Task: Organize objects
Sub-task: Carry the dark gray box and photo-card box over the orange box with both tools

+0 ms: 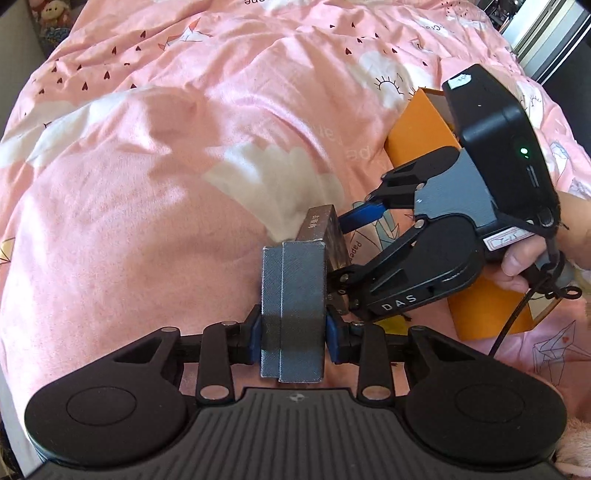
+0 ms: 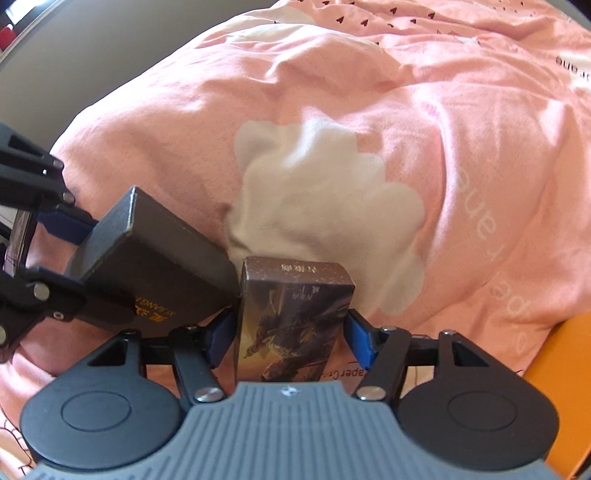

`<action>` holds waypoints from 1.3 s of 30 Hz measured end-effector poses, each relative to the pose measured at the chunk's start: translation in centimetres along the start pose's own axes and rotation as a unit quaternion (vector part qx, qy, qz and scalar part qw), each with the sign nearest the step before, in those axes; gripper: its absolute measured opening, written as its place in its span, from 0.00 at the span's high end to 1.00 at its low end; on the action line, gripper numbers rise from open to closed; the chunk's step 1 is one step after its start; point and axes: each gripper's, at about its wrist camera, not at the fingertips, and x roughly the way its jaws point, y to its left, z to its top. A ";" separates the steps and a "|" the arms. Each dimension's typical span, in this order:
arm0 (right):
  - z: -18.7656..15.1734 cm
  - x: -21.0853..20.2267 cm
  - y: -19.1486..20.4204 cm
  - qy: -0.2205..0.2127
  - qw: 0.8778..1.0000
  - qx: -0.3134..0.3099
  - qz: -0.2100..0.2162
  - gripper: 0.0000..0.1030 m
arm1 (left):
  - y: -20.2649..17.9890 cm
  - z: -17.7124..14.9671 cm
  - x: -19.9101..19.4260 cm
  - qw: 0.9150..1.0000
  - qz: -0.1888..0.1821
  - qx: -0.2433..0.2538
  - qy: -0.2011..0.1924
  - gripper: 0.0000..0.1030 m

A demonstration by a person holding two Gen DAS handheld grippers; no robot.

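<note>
My left gripper (image 1: 294, 328) is shut on a dark grey box (image 1: 293, 310), held upright above the pink bedspread. The same grey box (image 2: 147, 266) shows in the right wrist view at the left, with gold lettering, held by the left gripper's blue pads (image 2: 64, 223). My right gripper (image 2: 290, 338) is shut on a brown box with a printed figure (image 2: 291, 321). The two boxes touch side by side. In the left wrist view the brown box (image 1: 325, 232) sits just behind the grey one, with the right gripper (image 1: 341, 254) around it.
An orange open box (image 1: 417, 129) lies on the bed at the right, behind the right gripper; its edge shows in the right wrist view (image 2: 565, 387). The pink quilt (image 1: 147, 184) covers the whole bed. Plush toys (image 1: 51, 11) sit at the far left.
</note>
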 end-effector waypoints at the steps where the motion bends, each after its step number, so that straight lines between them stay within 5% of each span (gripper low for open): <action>1: 0.0 0.1 -0.1 -0.001 1.000 0.004 0.003 0.38 | 0.0 0.0 0.0 1.000 -0.001 0.000 -0.001 0.64; 11: -0.6 -3.4 0.7 -0.032 0.999 0.003 -0.020 0.39 | -0.5 0.2 -1.9 0.999 -0.020 -0.007 -0.033 0.64; 18: -1.8 -11.1 1.6 -0.094 0.993 -0.015 -0.063 0.39 | -2.6 1.5 -5.6 0.995 -0.031 0.012 -0.089 0.65; 25: -4.6 -18.9 1.0 -0.124 0.984 -0.017 -0.128 0.39 | -7.8 3.5 -7.1 0.987 -0.083 0.047 -0.130 0.64; 32: -10.6 -20.6 -3.0 -0.071 0.978 0.017 -0.198 0.39 | -14.9 6.0 -2.9 0.981 -0.138 0.094 -0.095 0.65; 39: -15.7 -18.9 -7.9 -0.027 0.973 0.067 -0.221 0.40 | -19.6 7.9 4.5 0.988 -0.130 0.085 -0.020 0.65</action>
